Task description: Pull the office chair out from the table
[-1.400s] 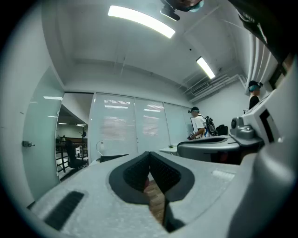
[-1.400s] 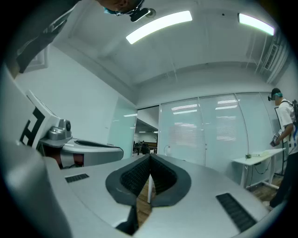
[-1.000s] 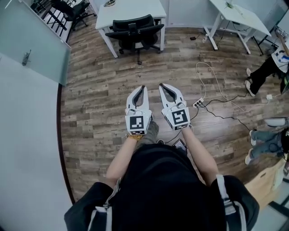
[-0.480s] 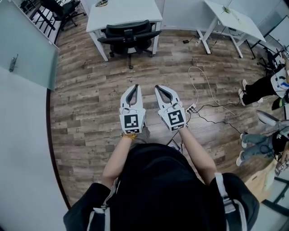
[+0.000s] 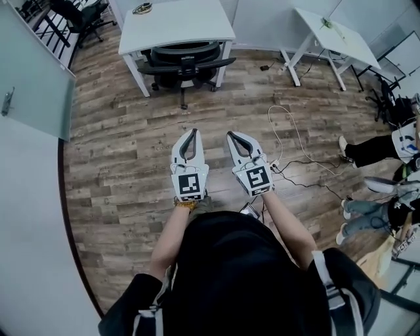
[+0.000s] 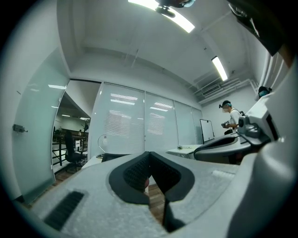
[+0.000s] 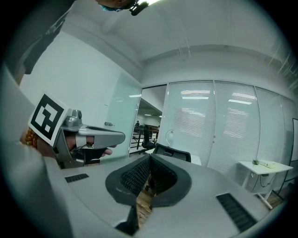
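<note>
Atop left gripper (image 5: 191, 132), square marker (image 5: 190, 187)

Floor: grey-brown wood-look planks (image 5: 131, 157), laid across the whole room.
Left side: frosted glass partition (image 5: 29, 72) with a metal door handle (image 5: 7, 102); black chairs (image 5: 75, 14) stand beyond it.
Far wall: tall glass panels with white blinds (image 6: 123, 125).
Furniture: white side desk (image 5: 335, 33) at the upper right, set askew.
Ceiling: white, with long lit strip lamps (image 6: 219, 68).
</note>
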Available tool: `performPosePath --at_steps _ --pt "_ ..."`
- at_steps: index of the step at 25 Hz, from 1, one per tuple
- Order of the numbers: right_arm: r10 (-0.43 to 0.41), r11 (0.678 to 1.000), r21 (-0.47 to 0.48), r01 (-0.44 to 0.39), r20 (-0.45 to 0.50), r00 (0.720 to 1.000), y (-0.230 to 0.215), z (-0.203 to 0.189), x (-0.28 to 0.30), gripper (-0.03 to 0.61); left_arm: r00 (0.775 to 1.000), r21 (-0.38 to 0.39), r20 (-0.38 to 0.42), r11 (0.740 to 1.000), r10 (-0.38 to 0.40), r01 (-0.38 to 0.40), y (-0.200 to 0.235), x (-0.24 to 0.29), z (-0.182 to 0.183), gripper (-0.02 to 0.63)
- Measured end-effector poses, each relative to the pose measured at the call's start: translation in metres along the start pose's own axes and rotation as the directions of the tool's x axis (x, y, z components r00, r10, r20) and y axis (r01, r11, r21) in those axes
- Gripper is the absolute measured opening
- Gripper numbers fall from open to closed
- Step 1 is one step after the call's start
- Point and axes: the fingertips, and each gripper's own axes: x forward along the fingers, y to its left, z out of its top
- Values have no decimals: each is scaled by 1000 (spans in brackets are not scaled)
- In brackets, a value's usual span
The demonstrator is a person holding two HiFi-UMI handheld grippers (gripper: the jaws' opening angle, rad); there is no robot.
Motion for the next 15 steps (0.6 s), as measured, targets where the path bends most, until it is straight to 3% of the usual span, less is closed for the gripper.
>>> performPosePath --at_steps 15 --pt "-73 997 32 73 8 997 -41 4 70 6 999 34 -40 999 -25 26 47 56 -10 18"
